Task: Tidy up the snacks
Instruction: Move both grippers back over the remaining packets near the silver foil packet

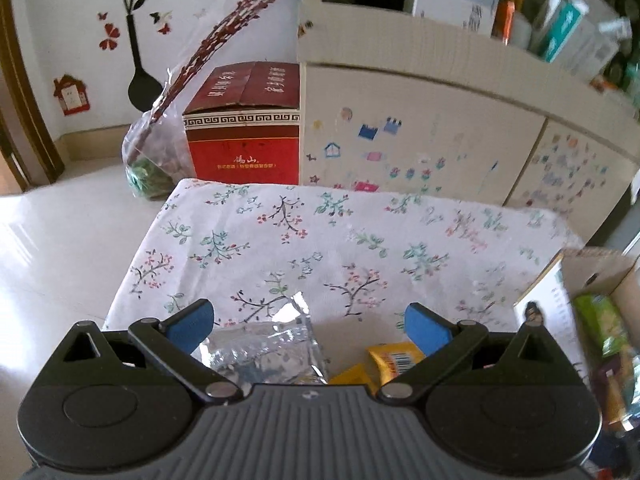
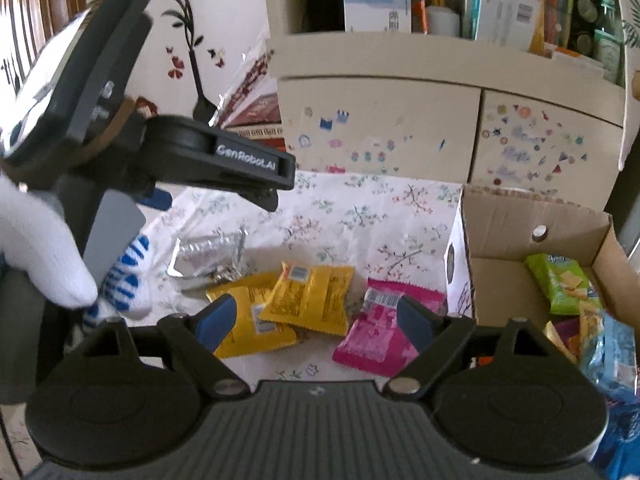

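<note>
My left gripper (image 1: 308, 326) is open over the near part of the floral tablecloth (image 1: 320, 240). A crinkled silver packet (image 1: 264, 346) lies just below its jaws, with a yellow packet (image 1: 394, 356) by the right pad. In the right wrist view my right gripper (image 2: 316, 320) is open with nothing between its pads. It hovers above two yellow packets (image 2: 308, 300) and a pink packet (image 2: 380, 332). The silver packet (image 2: 212, 252) lies further back left. A white-gloved hand (image 2: 40, 256) holds the left gripper (image 2: 212, 202) at the upper left.
An open cardboard box (image 2: 540, 232) stands at the right of the table, holding a green packet (image 2: 560, 284), a blue packet (image 2: 608, 348) and other snacks. Behind the table are a stickered cream cabinet (image 2: 380, 120), a red carton (image 1: 244, 140) and a plastic bag of twigs (image 1: 152, 160).
</note>
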The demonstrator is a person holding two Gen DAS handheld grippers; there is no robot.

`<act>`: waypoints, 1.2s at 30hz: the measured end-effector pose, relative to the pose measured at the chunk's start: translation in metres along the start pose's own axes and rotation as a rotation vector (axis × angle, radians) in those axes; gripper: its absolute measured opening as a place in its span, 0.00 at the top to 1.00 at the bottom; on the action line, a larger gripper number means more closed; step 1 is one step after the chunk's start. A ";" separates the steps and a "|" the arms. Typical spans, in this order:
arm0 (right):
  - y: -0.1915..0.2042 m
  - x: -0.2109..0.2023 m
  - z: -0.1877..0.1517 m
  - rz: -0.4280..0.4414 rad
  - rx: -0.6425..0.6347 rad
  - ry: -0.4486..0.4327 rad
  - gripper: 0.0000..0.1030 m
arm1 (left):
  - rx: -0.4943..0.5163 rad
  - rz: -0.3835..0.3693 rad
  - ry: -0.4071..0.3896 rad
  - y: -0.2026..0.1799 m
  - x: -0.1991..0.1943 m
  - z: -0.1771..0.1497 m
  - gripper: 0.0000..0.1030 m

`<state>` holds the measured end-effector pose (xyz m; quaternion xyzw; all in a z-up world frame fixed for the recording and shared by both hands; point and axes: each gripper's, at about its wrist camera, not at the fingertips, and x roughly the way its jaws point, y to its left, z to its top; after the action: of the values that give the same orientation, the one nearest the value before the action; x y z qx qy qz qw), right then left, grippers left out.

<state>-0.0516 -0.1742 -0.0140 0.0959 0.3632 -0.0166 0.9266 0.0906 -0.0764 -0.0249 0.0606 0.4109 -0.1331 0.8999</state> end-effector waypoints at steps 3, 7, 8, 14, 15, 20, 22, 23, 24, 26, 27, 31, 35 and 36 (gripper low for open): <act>0.003 0.008 -0.003 -0.013 -0.007 0.008 0.13 | 0.067 0.021 0.015 -0.006 0.010 0.000 0.00; 0.007 0.016 -0.007 -0.038 -0.037 0.016 0.10 | 0.125 0.014 0.020 -0.010 0.019 0.001 0.00; 0.008 0.019 -0.007 -0.043 -0.046 0.021 0.09 | 0.131 -0.001 0.024 -0.010 0.021 0.001 0.00; 0.012 0.035 -0.013 -0.078 -0.054 0.057 0.08 | 0.207 0.004 0.043 -0.019 0.037 0.000 0.00; 0.012 0.038 -0.014 -0.088 -0.054 0.063 0.07 | 0.219 0.006 0.051 -0.020 0.040 -0.001 0.00; 0.019 0.051 -0.015 -0.136 -0.101 0.070 0.01 | 0.305 0.039 0.092 -0.030 0.057 -0.008 0.00; 0.025 0.057 -0.017 -0.169 -0.129 0.087 0.00 | 0.323 0.050 0.097 -0.033 0.060 -0.011 0.00; 0.027 0.059 -0.019 -0.175 -0.146 0.093 0.00 | 0.327 0.049 0.104 -0.034 0.061 -0.012 0.00; 0.030 0.062 -0.020 -0.168 -0.166 0.108 0.01 | 0.331 0.050 0.108 -0.034 0.062 -0.014 0.00; 0.028 0.065 -0.020 -0.107 -0.129 0.141 0.00 | 0.346 0.049 0.101 -0.033 0.061 -0.016 0.00; 0.029 0.065 -0.020 -0.112 -0.130 0.142 0.00 | 0.348 0.050 0.100 -0.032 0.060 -0.017 0.00; 0.033 0.063 -0.018 -0.103 -0.127 0.166 0.00 | 0.342 0.053 0.115 -0.021 0.058 -0.021 0.00; 0.042 0.063 -0.023 0.002 -0.088 0.240 0.00 | 0.357 0.049 0.122 -0.011 0.053 -0.029 0.00; 0.047 0.061 -0.026 0.003 -0.102 0.240 0.00 | 0.358 0.040 0.124 -0.008 0.051 -0.031 0.00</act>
<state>-0.0194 -0.1213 -0.0659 0.0505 0.4719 0.0152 0.8801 0.0972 -0.0866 -0.0837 0.2359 0.4340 -0.1823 0.8502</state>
